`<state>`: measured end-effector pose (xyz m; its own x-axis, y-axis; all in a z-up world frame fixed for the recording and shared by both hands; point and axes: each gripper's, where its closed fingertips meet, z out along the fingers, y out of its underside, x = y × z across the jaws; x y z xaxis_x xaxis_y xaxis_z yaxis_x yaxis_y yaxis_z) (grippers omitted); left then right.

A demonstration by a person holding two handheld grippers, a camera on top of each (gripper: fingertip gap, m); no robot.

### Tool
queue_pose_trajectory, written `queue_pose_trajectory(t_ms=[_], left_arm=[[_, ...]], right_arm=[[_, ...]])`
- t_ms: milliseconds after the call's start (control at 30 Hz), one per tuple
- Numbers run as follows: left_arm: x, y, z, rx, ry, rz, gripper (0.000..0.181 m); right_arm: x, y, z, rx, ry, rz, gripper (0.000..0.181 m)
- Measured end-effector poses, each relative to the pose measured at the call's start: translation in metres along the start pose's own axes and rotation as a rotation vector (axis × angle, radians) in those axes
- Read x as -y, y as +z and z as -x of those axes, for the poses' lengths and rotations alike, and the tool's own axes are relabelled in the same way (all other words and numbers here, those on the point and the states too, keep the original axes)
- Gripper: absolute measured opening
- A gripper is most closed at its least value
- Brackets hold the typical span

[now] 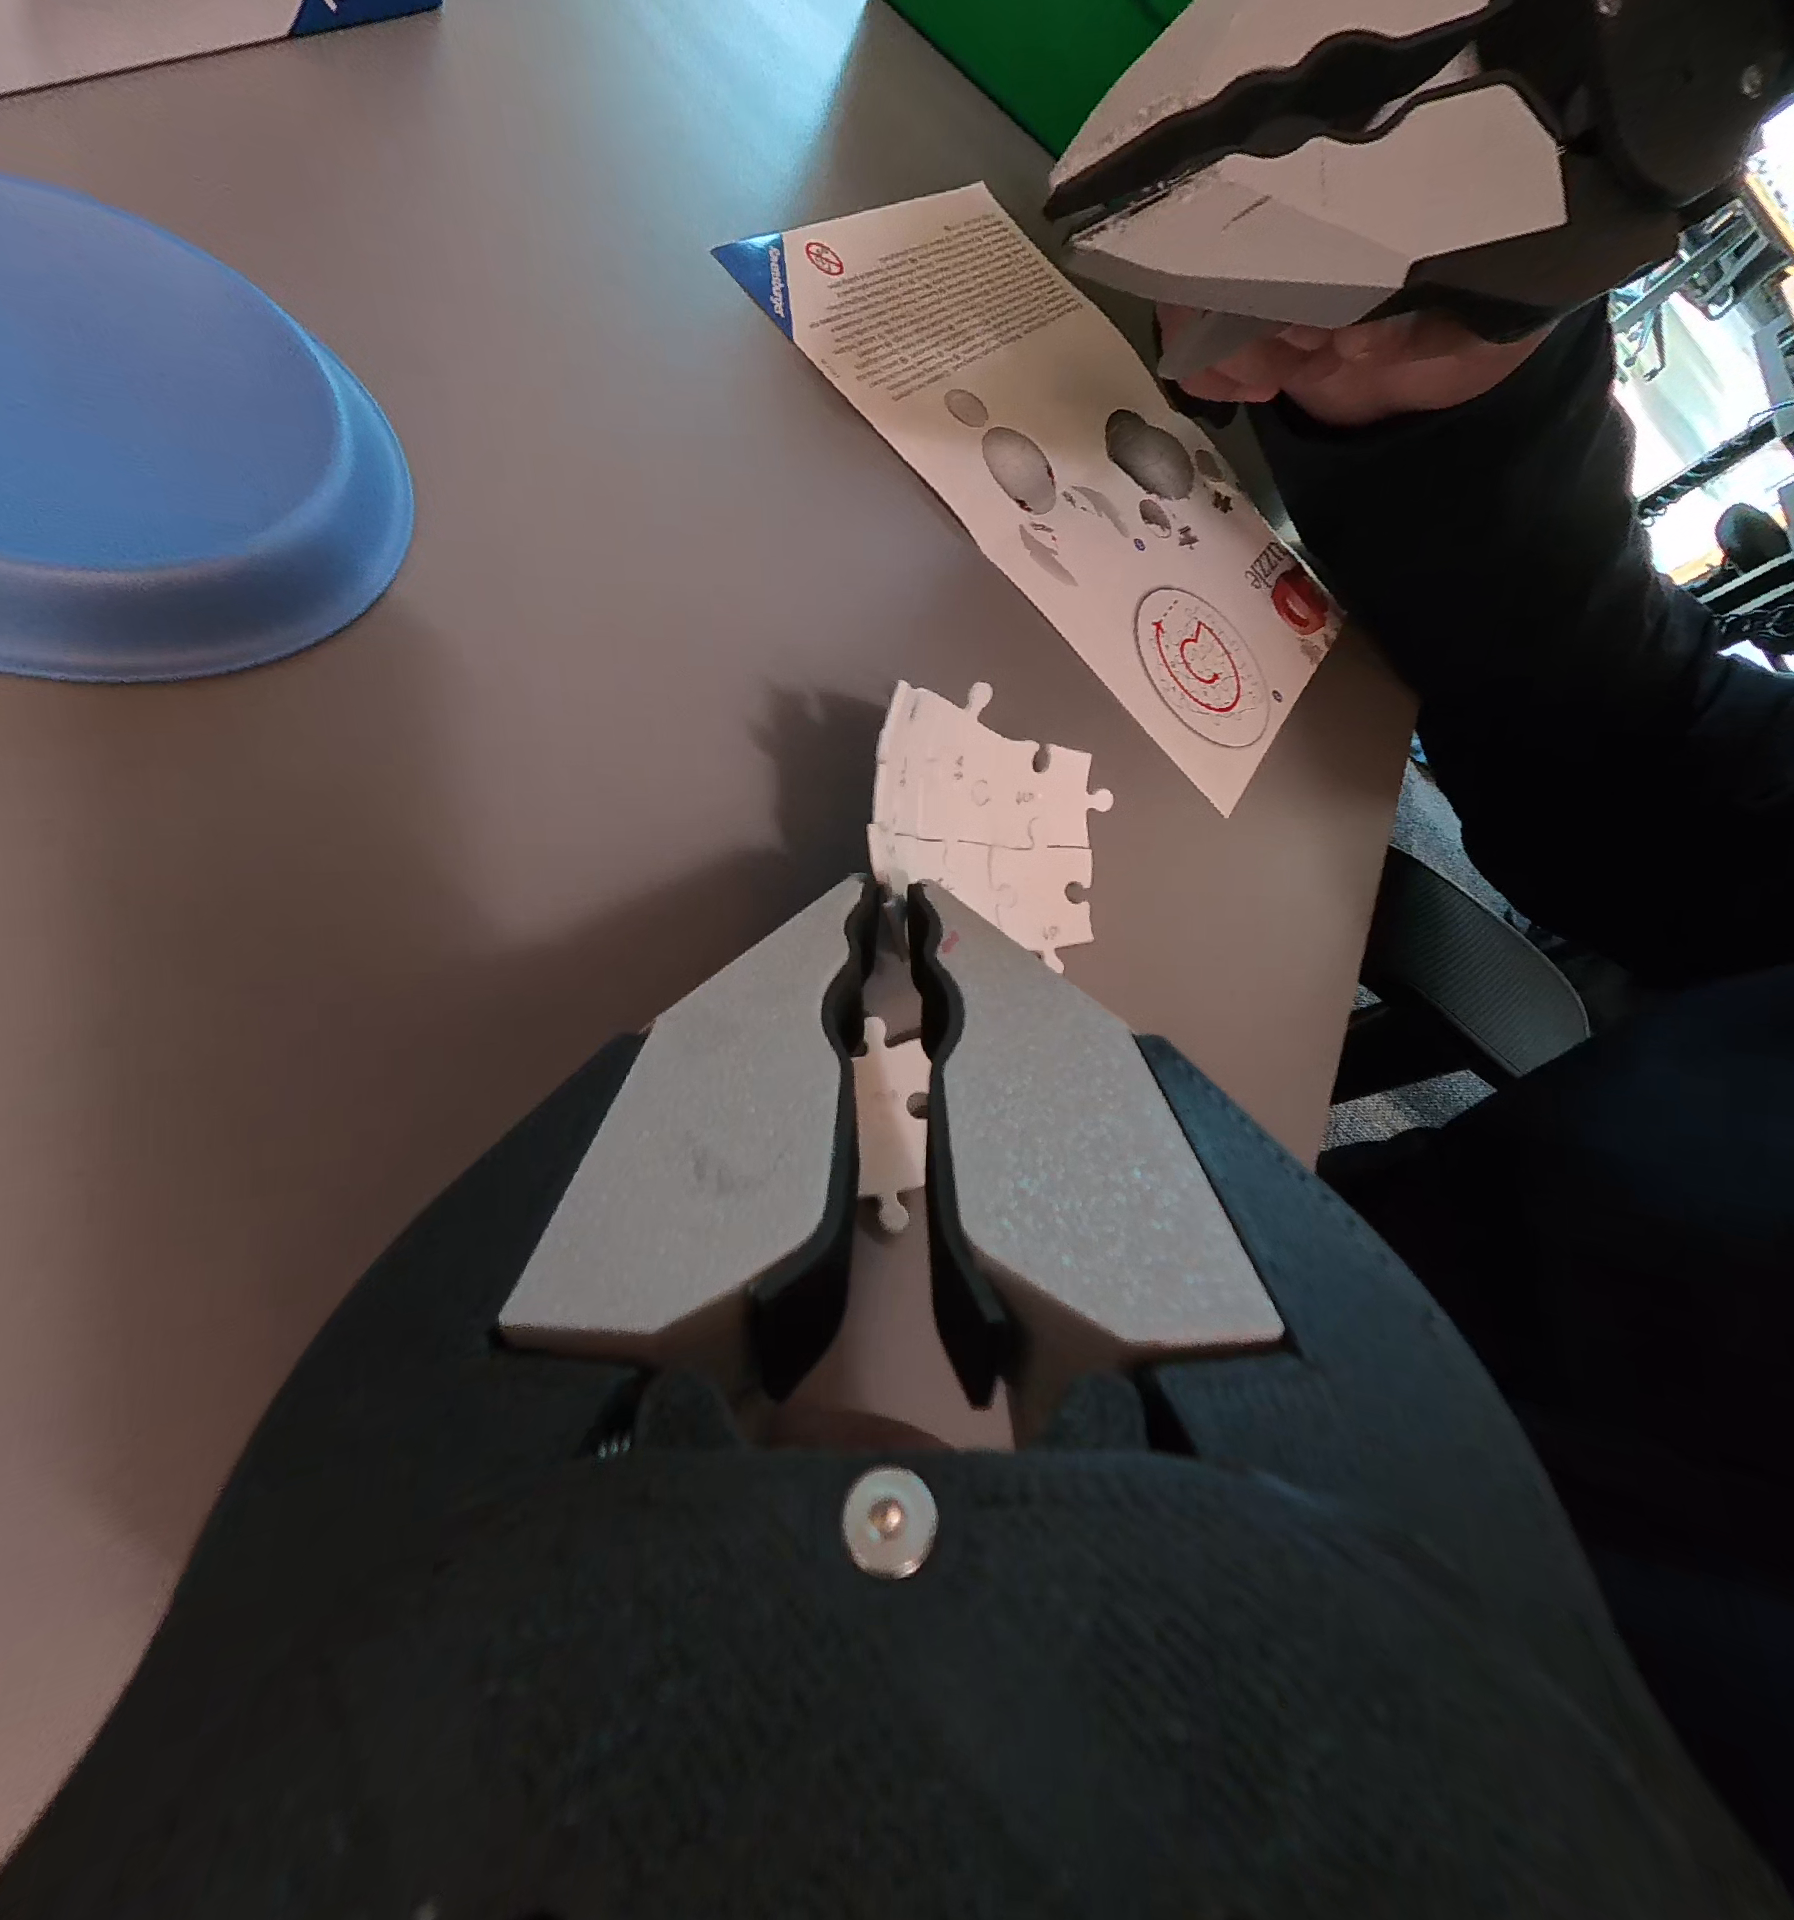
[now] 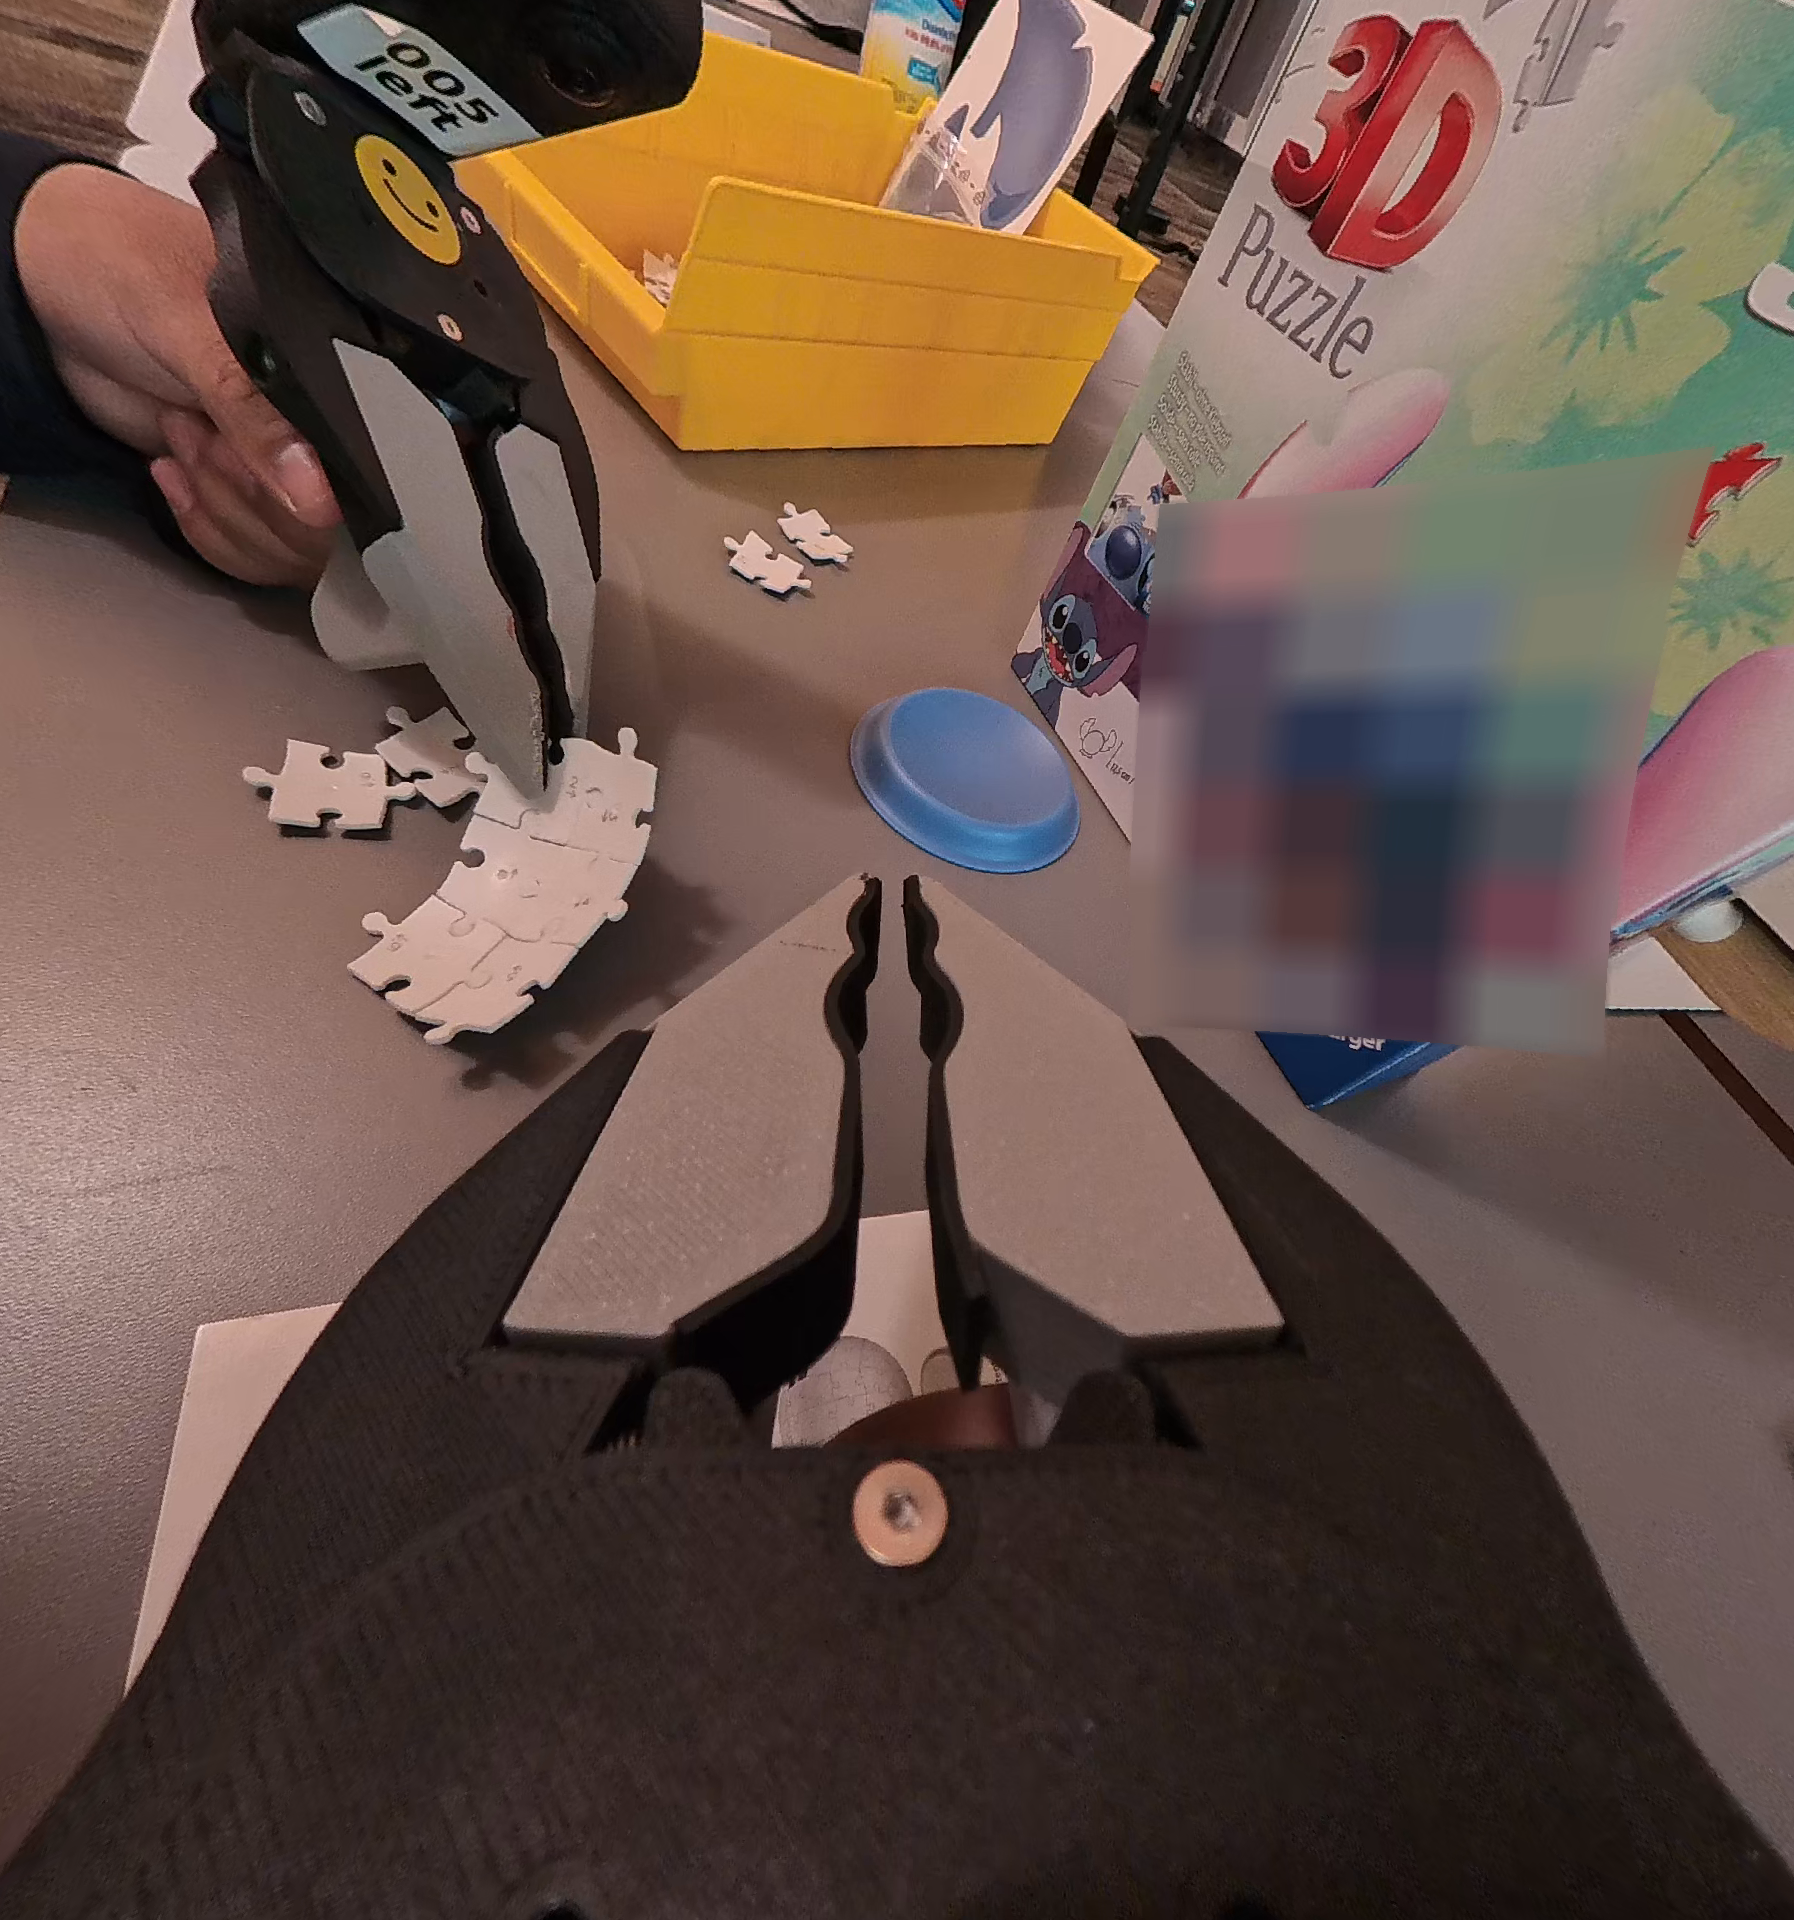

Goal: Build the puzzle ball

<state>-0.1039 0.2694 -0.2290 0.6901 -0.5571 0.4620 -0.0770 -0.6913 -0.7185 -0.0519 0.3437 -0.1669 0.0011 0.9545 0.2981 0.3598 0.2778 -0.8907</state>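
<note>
A curved strip of joined white puzzle pieces [image 1: 986,821] lies on the grey table and also shows in the right wrist view [image 2: 529,894]. My left gripper [image 1: 893,896] is shut on the strip's near end, seen from the side in the right wrist view [image 2: 552,764]. Two loose white pieces [image 2: 327,784] lie beside the strip under the left gripper. Two more pieces [image 2: 789,551] lie farther back. My right gripper [image 2: 885,883] is shut and empty, held above the table right of the strip; it shows at the upper right of the left wrist view [image 1: 1064,223].
A blue round stand [image 2: 966,779] sits past the right gripper's tips. A yellow bin [image 2: 872,343] with pieces stands behind, and the puzzle box [image 2: 1495,312] stands at the right. An instruction sheet [image 1: 1028,436] lies under the right gripper near the table edge. Across from one pair of fingers to the other is roughly 12 cm.
</note>
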Motion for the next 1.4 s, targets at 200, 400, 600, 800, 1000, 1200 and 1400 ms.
queue_pose_trajectory(t_ms=[200,400,600,800,1000,1200,1400], left_arm=[[0.000,0.000,0.000,0.001,-0.003,-0.004,0.003],[0.000,0.000,0.001,0.003,-0.003,-0.004,0.003],[0.000,0.000,0.001,0.004,-0.005,-0.005,0.003],[0.002,-0.001,0.001,0.006,-0.007,-0.018,0.002],[0.015,-0.010,-0.002,-0.011,-0.023,-0.127,0.000],[0.024,-0.013,0.001,0.004,-0.042,-0.195,0.000],[0.052,-0.026,0.007,-0.012,-0.156,-0.398,0.000]], right_arm=[[0.000,0.000,0.000,-0.001,-0.001,-0.001,0.001],[0.000,0.000,0.000,-0.002,-0.002,-0.002,0.001],[0.001,0.000,0.001,-0.001,-0.004,-0.002,0.001],[0.000,0.000,0.002,0.002,-0.003,-0.001,0.001],[0.002,0.000,0.004,0.019,0.011,-0.005,0.001],[0.002,0.001,0.008,0.048,0.038,-0.009,0.003],[0.005,0.002,0.010,0.068,0.085,-0.021,0.015]])
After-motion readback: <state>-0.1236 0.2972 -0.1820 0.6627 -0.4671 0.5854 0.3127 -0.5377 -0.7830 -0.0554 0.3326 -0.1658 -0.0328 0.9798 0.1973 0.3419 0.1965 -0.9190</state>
